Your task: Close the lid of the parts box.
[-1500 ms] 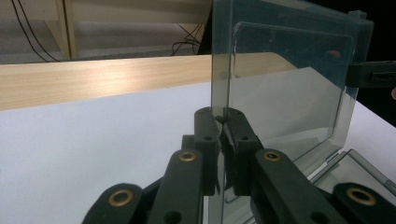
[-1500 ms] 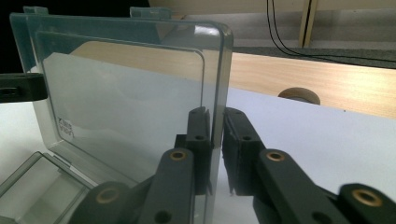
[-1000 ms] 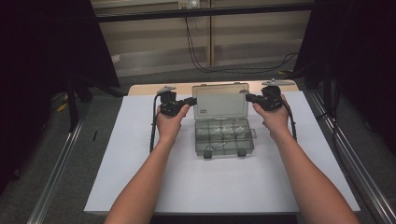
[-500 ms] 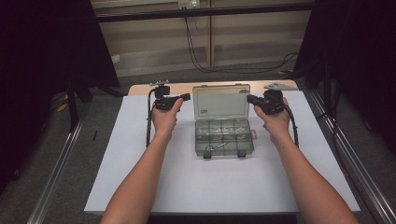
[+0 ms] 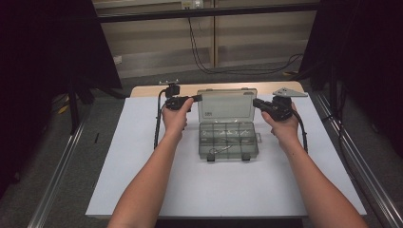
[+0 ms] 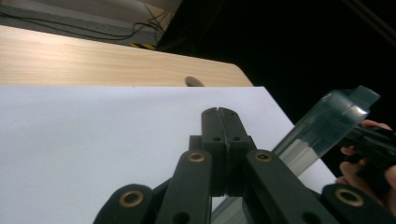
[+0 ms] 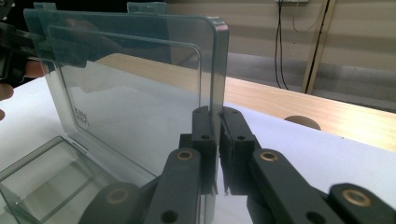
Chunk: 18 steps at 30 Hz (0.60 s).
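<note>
Right gripper point(image 7: 218, 122) clamps the side edge of the clear lid point(image 5: 227, 104); left gripper point(image 6: 218, 114) is fully closed on nothing, its jaws having just come together.

Lid stands near upright, hinged at the far edge of the compartment box point(image 5: 228, 140), its face toward the person, long axis running left-right across the table. Box lies flat, open side up, long axis also left-right, mid white sheet point(image 5: 142, 190), between the two hands. Small parts sit in the compartments, too small to tell what. In the right gripper view the lid edge sits between the jaws. Left gripper tip is at the lid's upper left corner in the high view; touching or not, can't tell. Wooden table point(image 5: 142, 90) edge shows beyond the sheet.
</note>
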Each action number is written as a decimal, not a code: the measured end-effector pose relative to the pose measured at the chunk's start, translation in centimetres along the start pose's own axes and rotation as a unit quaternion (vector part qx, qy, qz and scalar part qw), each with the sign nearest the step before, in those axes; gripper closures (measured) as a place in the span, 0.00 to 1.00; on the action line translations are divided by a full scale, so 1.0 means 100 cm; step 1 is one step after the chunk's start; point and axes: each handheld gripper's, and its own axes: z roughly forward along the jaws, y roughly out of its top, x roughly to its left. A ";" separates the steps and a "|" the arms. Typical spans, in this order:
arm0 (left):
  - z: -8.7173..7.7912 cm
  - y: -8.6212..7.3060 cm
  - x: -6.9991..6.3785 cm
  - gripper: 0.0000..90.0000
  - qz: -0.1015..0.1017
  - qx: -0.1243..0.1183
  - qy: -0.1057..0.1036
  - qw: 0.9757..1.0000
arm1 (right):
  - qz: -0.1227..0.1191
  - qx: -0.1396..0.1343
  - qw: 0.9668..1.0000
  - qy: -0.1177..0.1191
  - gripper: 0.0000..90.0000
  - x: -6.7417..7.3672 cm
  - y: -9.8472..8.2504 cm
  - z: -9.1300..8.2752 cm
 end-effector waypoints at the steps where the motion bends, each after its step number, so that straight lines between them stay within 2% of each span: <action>1: 0.000 0.000 -0.001 1.00 0.001 -0.001 -0.002 1.000 | 0.000 0.000 1.000 0.002 0.95 0.000 0.000 0.000; 4: -0.001 -0.001 -0.003 1.00 0.006 0.001 -0.004 1.000 | 0.009 -0.001 1.000 0.004 0.94 0.000 -0.001 -0.002; 5: -0.002 -0.001 -0.004 1.00 0.008 0.003 -0.008 1.000 | 0.011 -0.001 1.000 0.007 0.90 0.000 -0.001 -0.002; 8: -0.005 -0.002 -0.007 1.00 0.023 0.002 -0.012 1.000 | 0.042 -0.004 0.999 0.026 0.71 -0.003 0.000 -0.009; 9: -0.007 -0.002 -0.008 1.00 0.025 0.004 -0.016 1.000 | 0.044 -0.004 0.999 0.030 0.64 -0.003 0.000 -0.011; 10: -0.008 -0.002 -0.009 1.00 0.025 0.003 -0.022 0.999 | 0.048 -0.004 0.998 0.036 0.61 -0.004 0.001 -0.015; 12: -0.009 -0.002 -0.012 1.00 0.031 0.004 -0.031 0.999 | 0.043 -0.006 0.998 0.043 0.64 -0.004 0.000 -0.024; 14: -0.011 -0.002 -0.016 1.00 0.040 0.006 -0.030 0.999 | 0.024 -0.007 0.999 0.038 0.70 -0.005 -0.002 -0.032; 17: -0.013 -0.005 -0.023 1.00 0.046 0.004 -0.032 0.998 | 0.021 -0.006 0.999 0.045 0.79 -0.006 -0.003 -0.040; 18: -0.014 -0.006 -0.025 1.00 0.055 0.003 -0.028 0.998 | 0.022 -0.005 0.999 0.042 0.84 -0.007 -0.003 -0.041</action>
